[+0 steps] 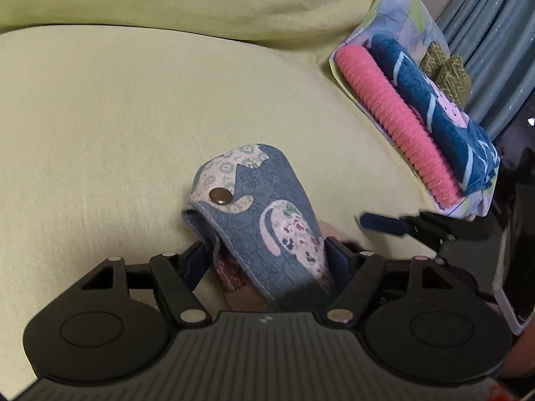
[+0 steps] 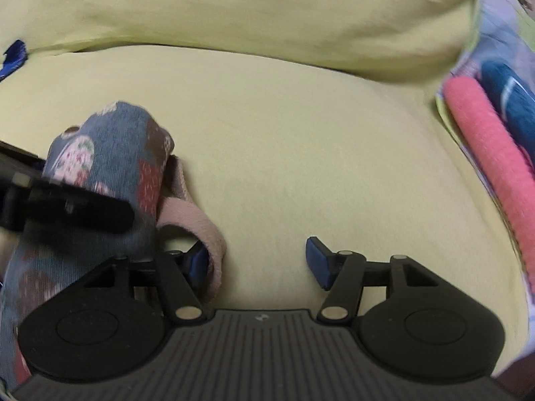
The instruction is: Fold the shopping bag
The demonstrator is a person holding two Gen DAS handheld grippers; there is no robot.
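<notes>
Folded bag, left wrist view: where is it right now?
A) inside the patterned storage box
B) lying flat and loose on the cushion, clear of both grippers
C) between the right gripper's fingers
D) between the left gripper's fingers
D: the rolled, snapped-shut blue floral bag sits between the left gripper fingers, while the right gripper has only bare cushion in its gap.

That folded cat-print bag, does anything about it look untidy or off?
Mostly neat: the bag is rolled and snapped shut between the left gripper fingers. One oddity: a pink strap hangs loose out of the bundle, draped by a finger of the right gripper.
</notes>
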